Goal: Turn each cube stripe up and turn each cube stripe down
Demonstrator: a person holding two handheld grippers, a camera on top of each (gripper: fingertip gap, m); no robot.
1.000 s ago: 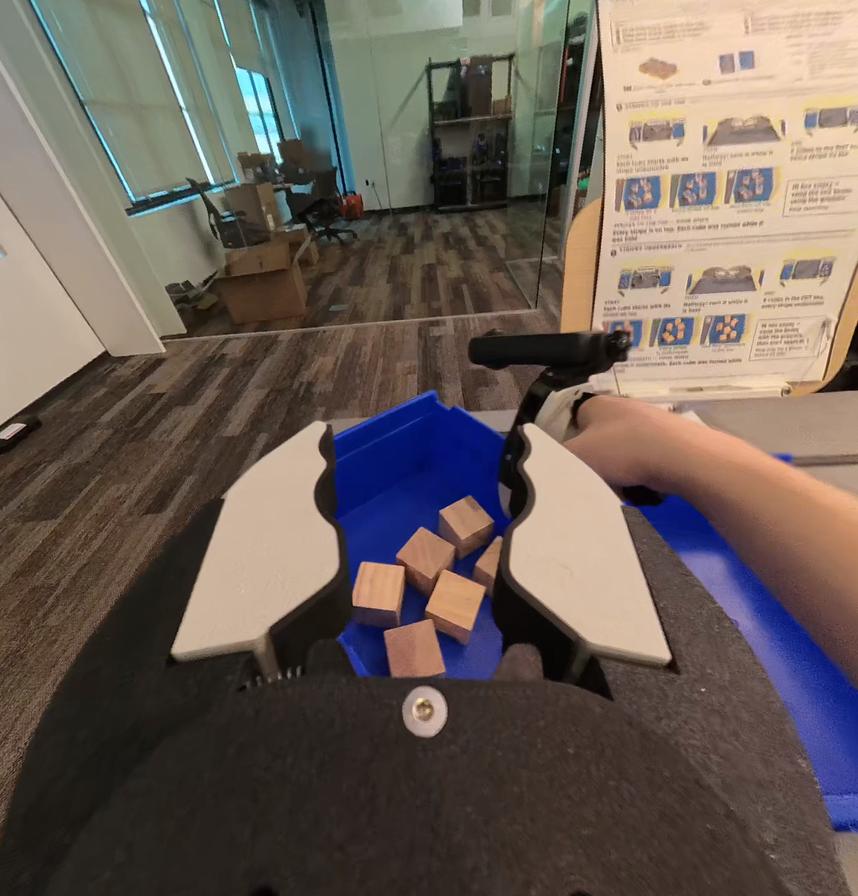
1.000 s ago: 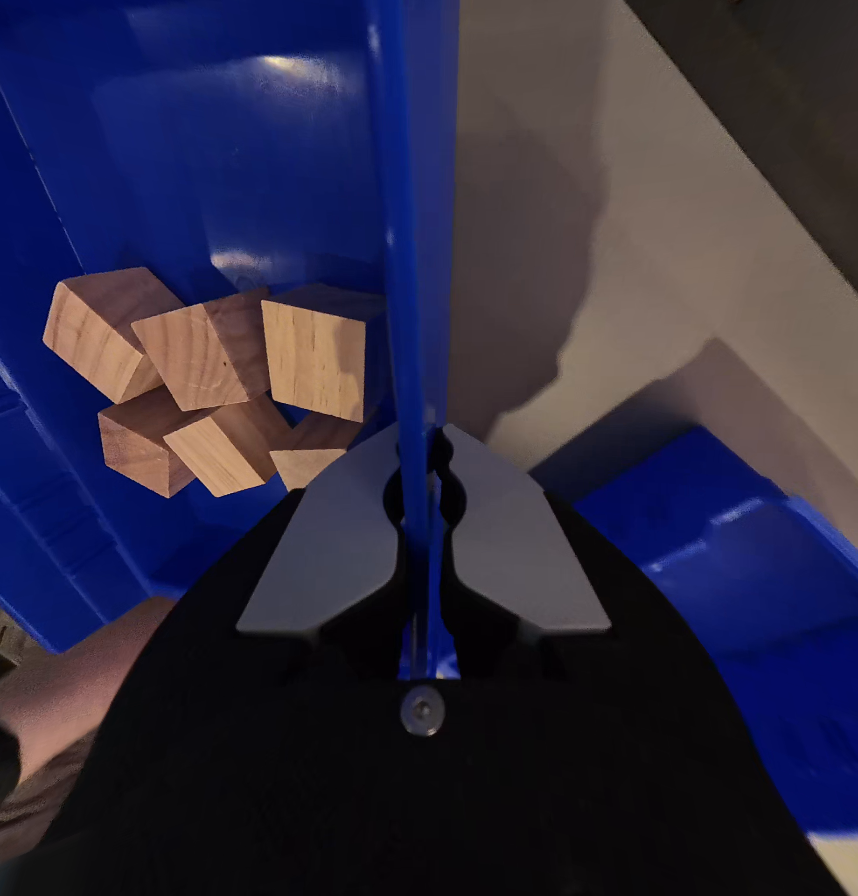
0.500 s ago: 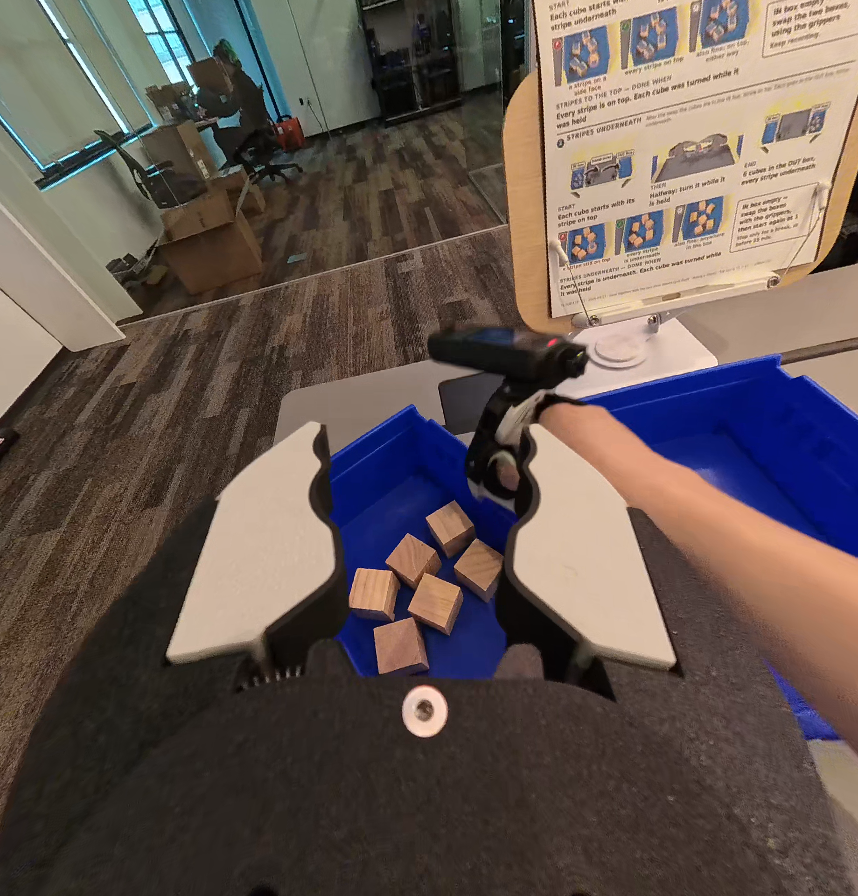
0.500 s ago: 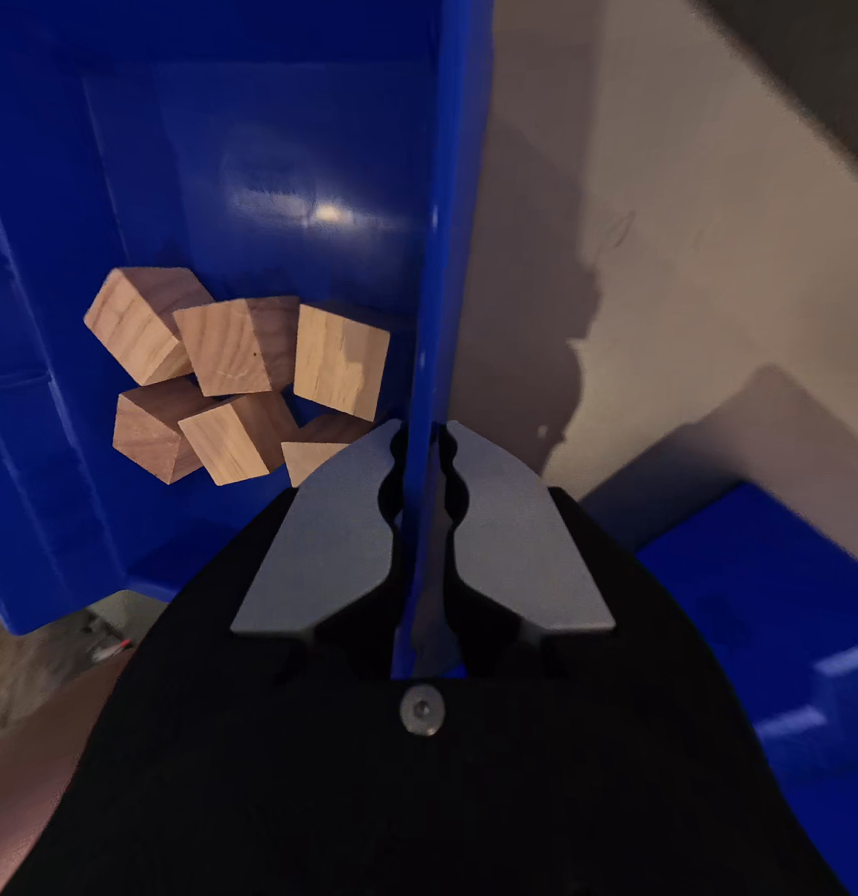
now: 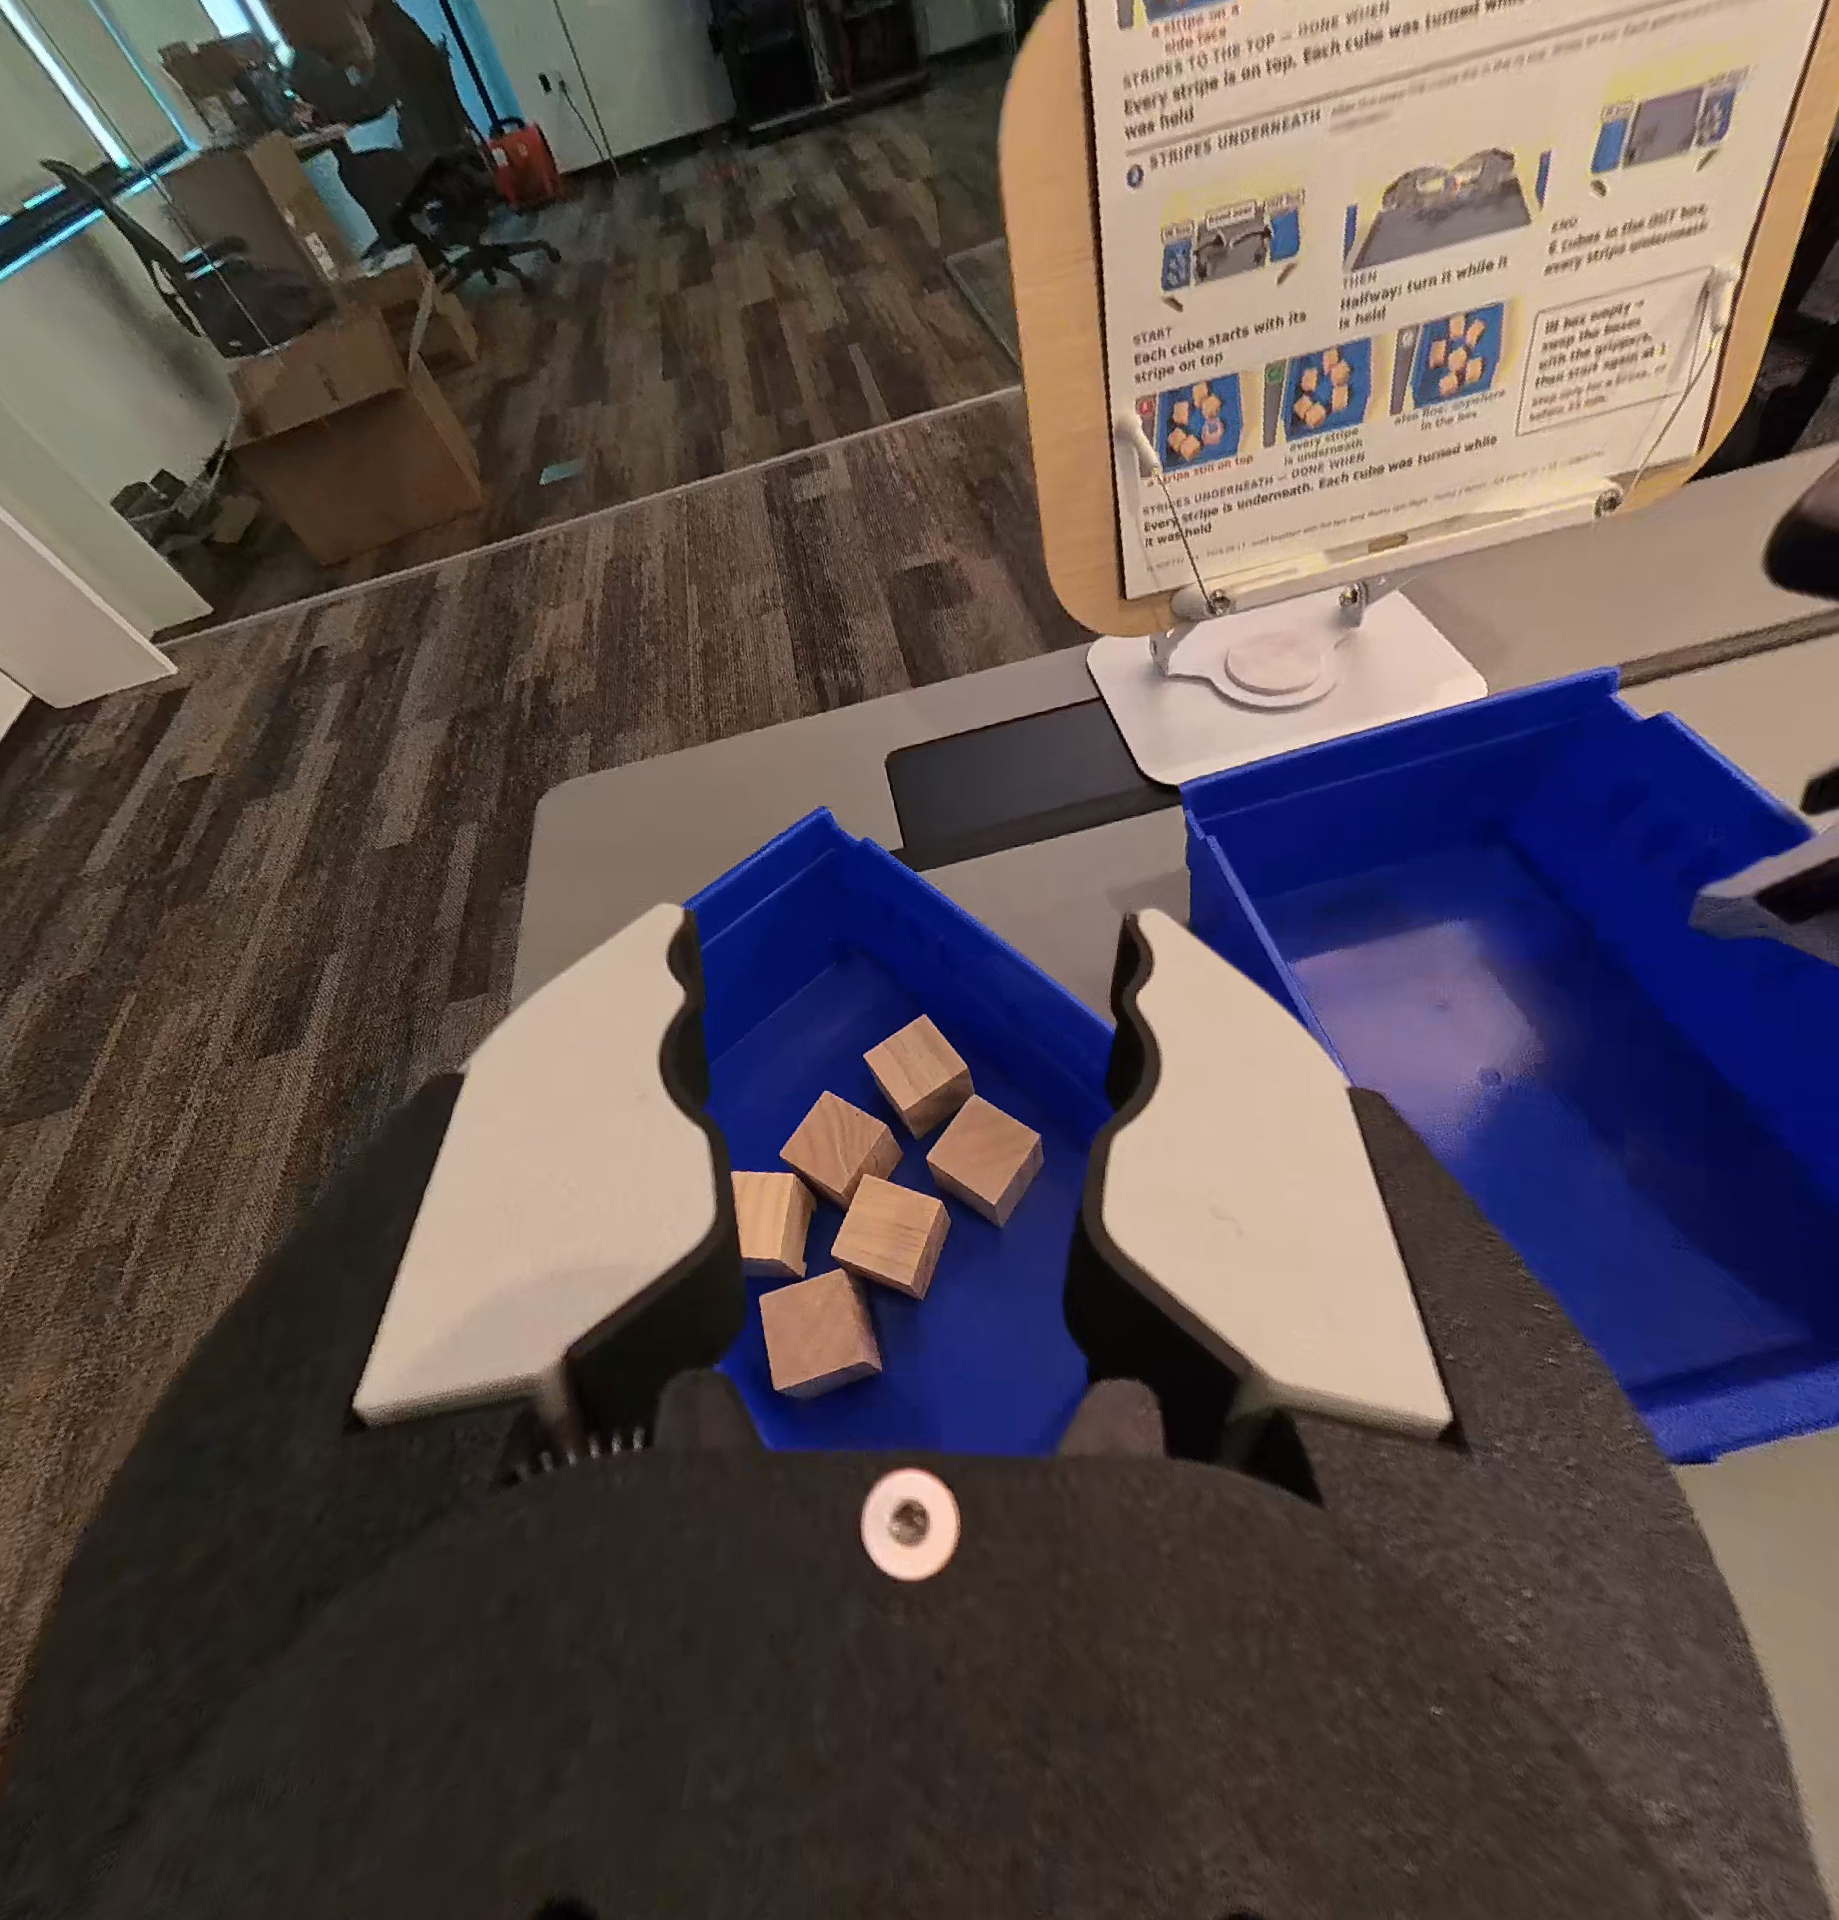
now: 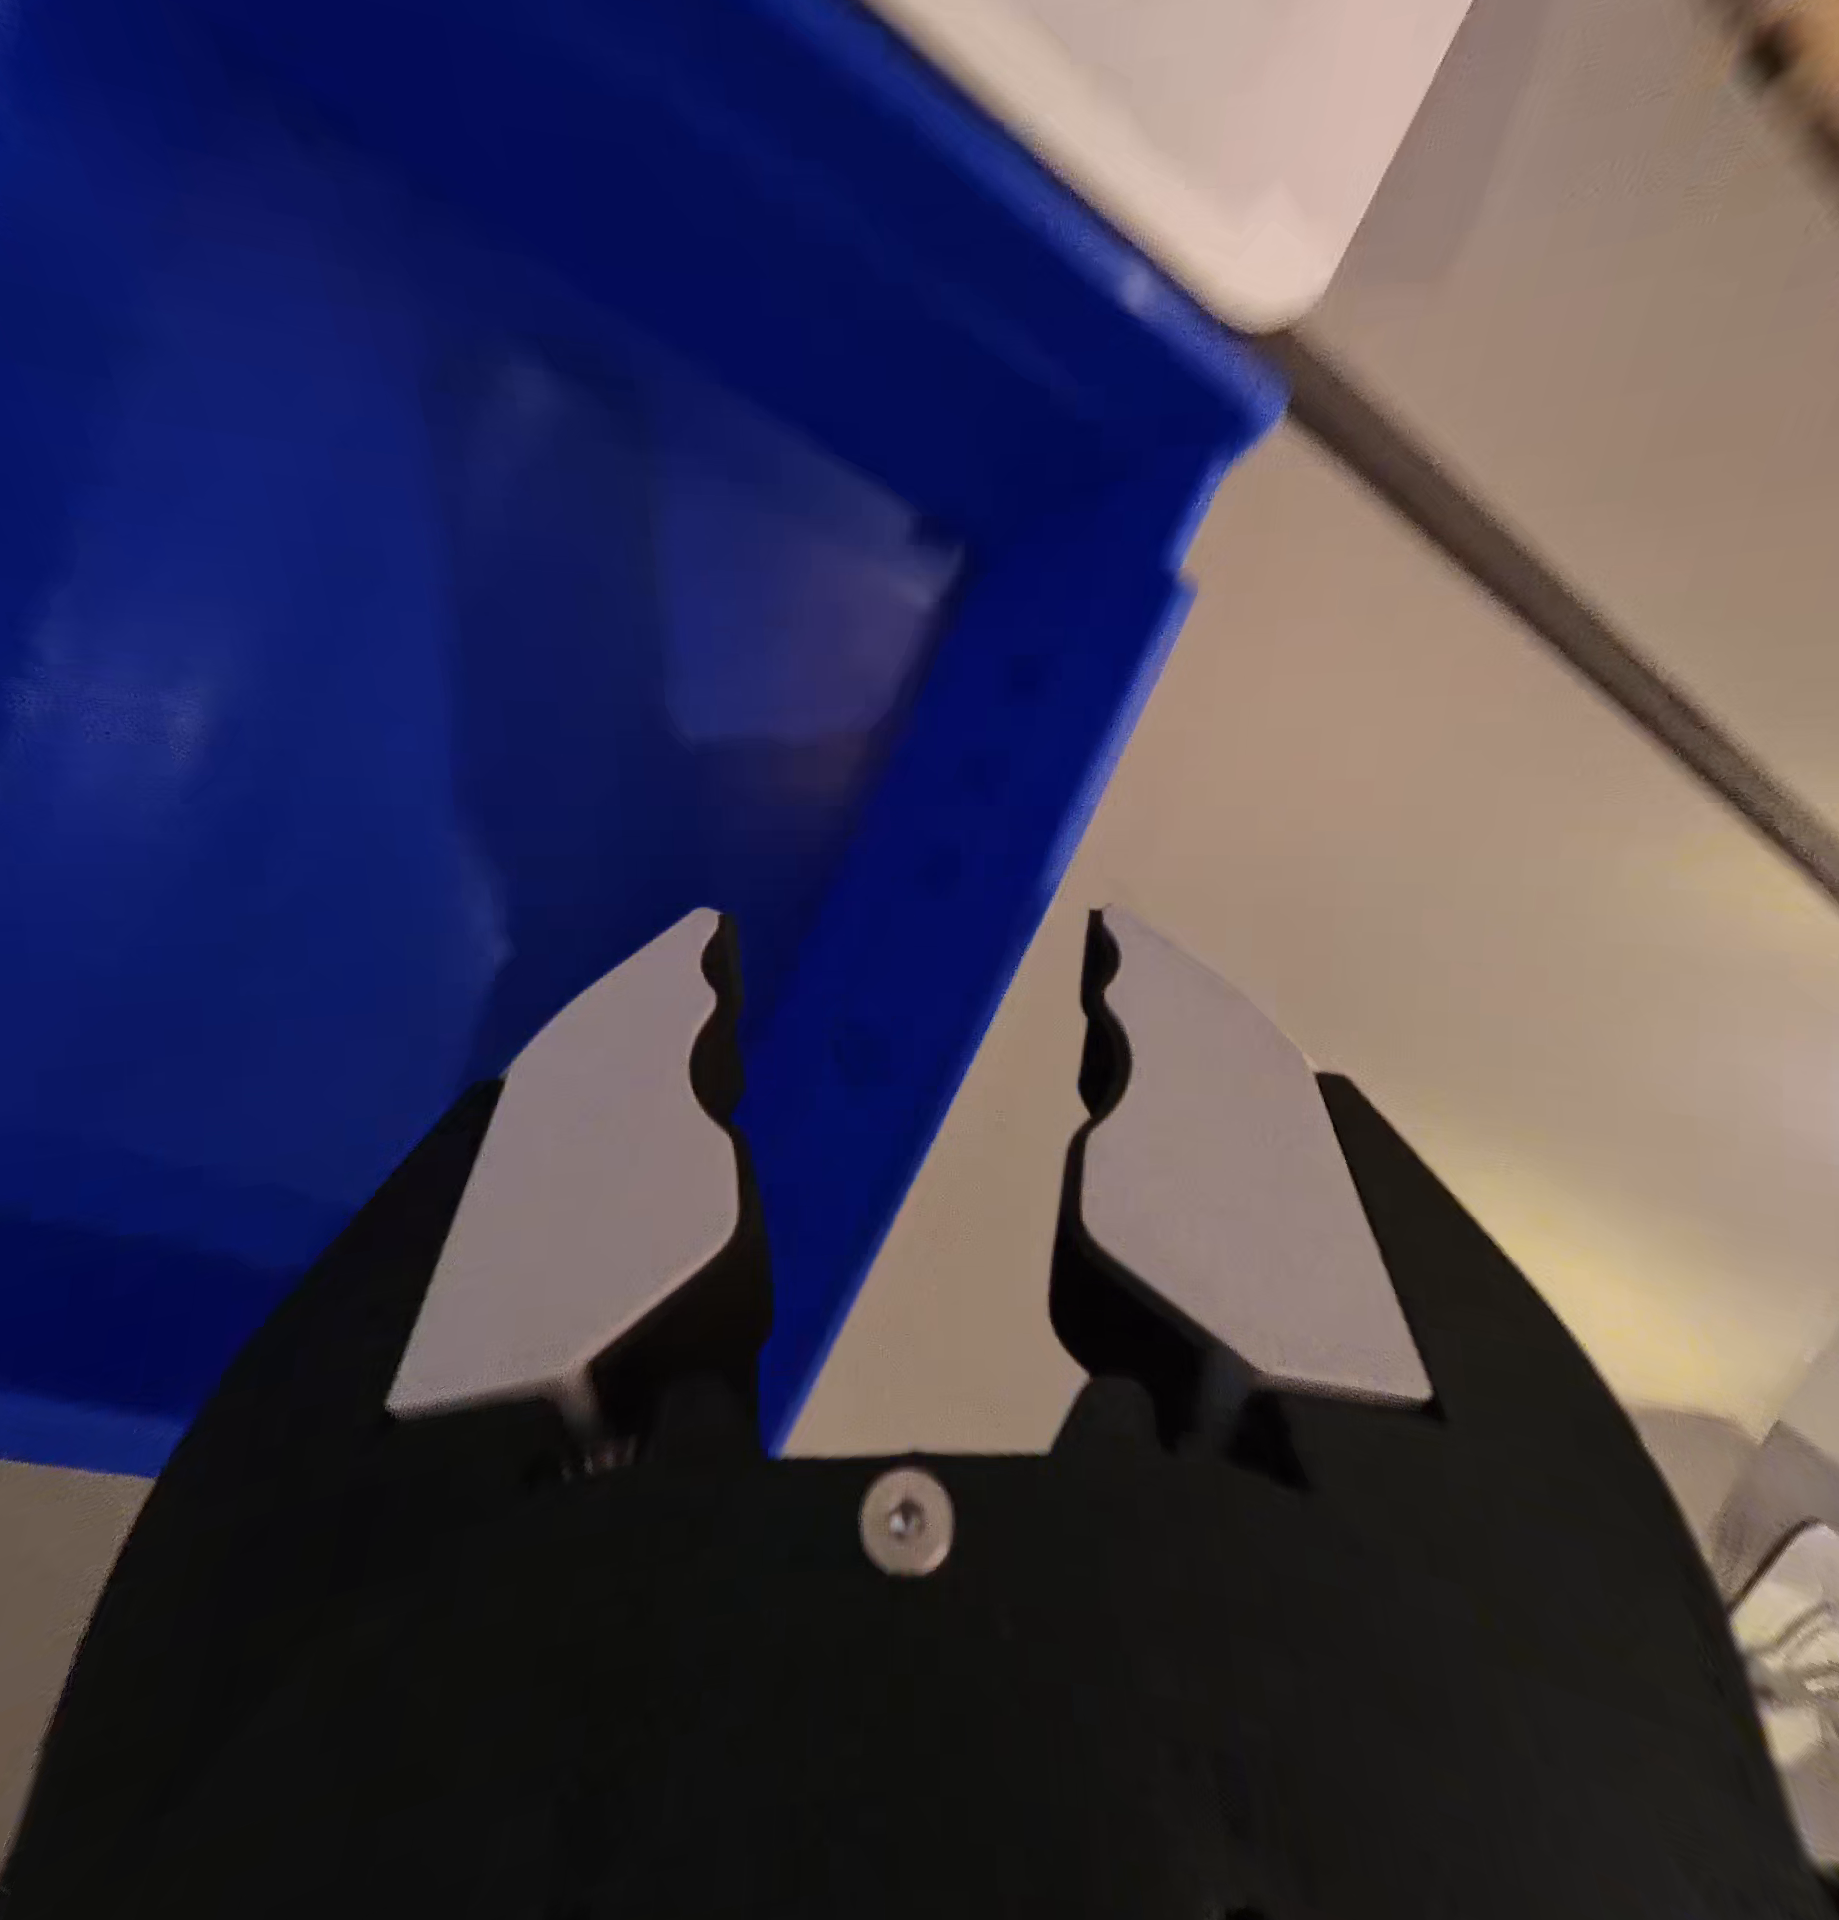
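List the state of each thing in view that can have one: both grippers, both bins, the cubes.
Left gripper: open, holding nothing.
Right gripper: open, astride the empty bin's wall.
Left blue bin: holds the cubes.
Right blue bin: empty.
Wooden cubes: clustered, no stripe showing.

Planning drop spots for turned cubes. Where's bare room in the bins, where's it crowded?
Right bin: whole floor bare between its walls. Left bin: six wooden cubes crowd mid-floor; bare strips along the far wall and the near-right corner. Table strip between the bins is bare but narrow.
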